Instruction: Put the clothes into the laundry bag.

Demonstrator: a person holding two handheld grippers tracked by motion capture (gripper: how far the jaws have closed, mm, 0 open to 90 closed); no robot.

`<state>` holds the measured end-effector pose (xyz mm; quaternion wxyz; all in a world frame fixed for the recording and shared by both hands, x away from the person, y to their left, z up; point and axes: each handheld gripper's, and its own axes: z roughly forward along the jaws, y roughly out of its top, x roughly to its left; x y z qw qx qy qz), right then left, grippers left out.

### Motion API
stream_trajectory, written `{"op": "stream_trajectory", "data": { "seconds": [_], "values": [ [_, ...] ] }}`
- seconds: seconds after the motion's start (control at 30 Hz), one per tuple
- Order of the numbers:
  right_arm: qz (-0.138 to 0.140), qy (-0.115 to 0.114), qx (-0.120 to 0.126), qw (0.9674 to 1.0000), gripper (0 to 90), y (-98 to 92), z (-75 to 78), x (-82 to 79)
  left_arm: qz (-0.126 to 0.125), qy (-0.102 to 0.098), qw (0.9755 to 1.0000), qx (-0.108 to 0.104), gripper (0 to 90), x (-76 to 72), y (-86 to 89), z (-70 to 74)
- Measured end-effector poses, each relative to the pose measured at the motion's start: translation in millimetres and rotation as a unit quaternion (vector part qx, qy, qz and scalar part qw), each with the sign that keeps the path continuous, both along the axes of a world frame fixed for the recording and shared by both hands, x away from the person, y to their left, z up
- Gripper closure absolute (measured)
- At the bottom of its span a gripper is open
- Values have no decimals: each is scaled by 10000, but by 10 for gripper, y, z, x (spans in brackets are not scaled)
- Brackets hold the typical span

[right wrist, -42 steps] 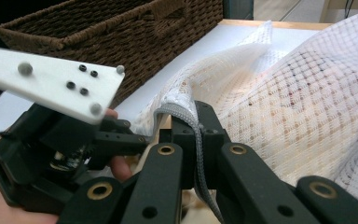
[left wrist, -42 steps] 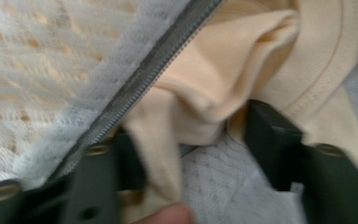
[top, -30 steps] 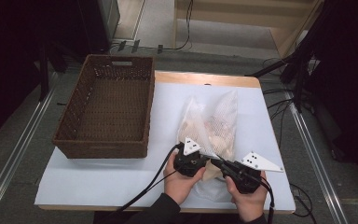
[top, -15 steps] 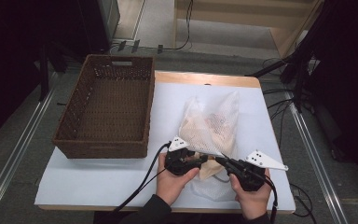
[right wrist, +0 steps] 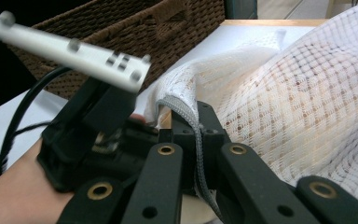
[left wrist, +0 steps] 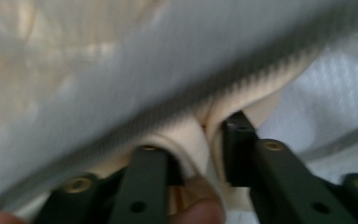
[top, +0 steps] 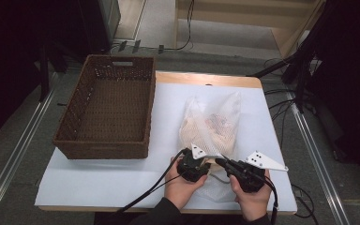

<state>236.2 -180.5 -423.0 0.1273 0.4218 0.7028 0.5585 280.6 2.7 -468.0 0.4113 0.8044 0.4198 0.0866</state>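
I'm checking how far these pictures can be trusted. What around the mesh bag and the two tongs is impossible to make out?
- What the mesh bag holds: high view, the netting veils it; only pale shapes show.
- The bag's near end: high view, both hands and the left tongs cover it.
- The cream cloth in the left tongs: left gripper view, blurred, cut off at the bottom edge.
- The grey zip edge below the right tongs: right gripper view, the jaws hide it.

Bare table left of both grippers, wicker basket walling the far-left side
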Motion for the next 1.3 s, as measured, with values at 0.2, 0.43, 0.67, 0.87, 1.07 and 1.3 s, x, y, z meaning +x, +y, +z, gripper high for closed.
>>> {"op": "stream_trajectory", "data": {
  "seconds": [0.2,0.43,0.67,0.87,1.07,1.3],
  "values": [
    [54,-37,99,9999,900,29,40,-36,352,-503,9933,-982,796,91,-59,96],
    [211,-26,96,9997,900,86,66,-74,1445,-224,9816,-1229,781,348,-57,-82],
    [80,55,125,9999,900,-2,19,-25,165,447,9951,-868,484,322,-9,-58],
    [-98,18,221,9997,900,-123,44,9,-368,-276,9956,-815,393,-54,269,156],
    [-150,30,265,9995,900,-141,64,20,17,-139,9996,248,581,-37,318,89],
    [-80,7,188,9998,900,-86,51,12,-7,-127,9963,848,767,-10,96,-29]
  ]
}}
